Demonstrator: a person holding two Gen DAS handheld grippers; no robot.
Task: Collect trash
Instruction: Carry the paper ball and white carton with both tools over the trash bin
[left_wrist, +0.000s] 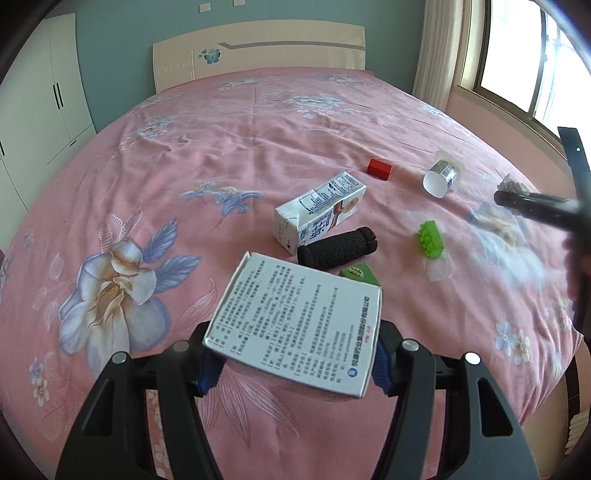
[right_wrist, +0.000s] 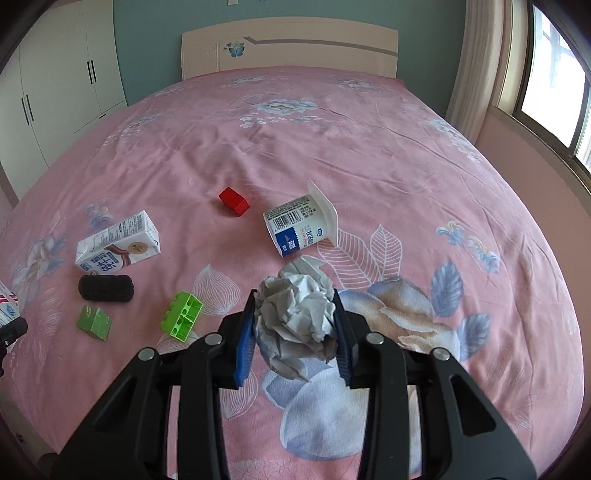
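Note:
My left gripper (left_wrist: 291, 354) is shut on a flat white printed box (left_wrist: 295, 321) and holds it above the pink bed. My right gripper (right_wrist: 295, 332) is shut on a crumpled grey-white paper ball (right_wrist: 299, 310). A milk carton (left_wrist: 319, 212) (right_wrist: 118, 240) lies on its side mid-bed. A white yogurt cup (right_wrist: 299, 225) (left_wrist: 441, 175) lies tipped just beyond the paper ball. The right gripper shows blurred at the right edge of the left wrist view (left_wrist: 535, 206).
On the bedspread (right_wrist: 332, 147) lie a red block (right_wrist: 233, 201), a green studded brick (right_wrist: 181, 315), a green wedge block (right_wrist: 94, 323) and a black textured roller (right_wrist: 106, 288). Headboard (right_wrist: 288, 48) at the far end, wardrobe (right_wrist: 55, 74) left, window (right_wrist: 554, 85) right.

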